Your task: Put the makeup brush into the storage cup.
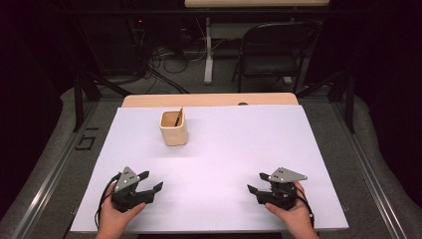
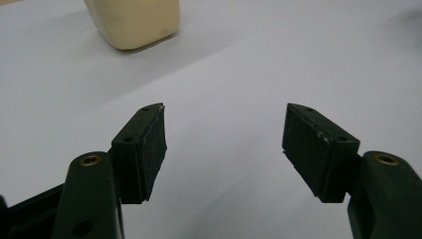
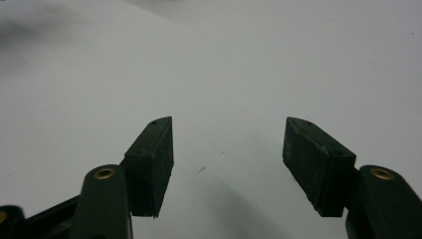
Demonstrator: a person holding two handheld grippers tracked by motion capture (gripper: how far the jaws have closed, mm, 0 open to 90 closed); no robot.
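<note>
Jaws of both grippers stand released and empty, the left gripper [image 1: 149, 185] at the lower left of the high view and the right gripper [image 1: 256, 185] at the lower right, over the white surface [image 1: 239, 144]. The cream cup [image 1: 173, 127] stands upper left of centre, holding what looks like a thin dark stick [image 1: 179, 117]. This reads as the start: next, the left gripper must reach up toward the cup.
</note>
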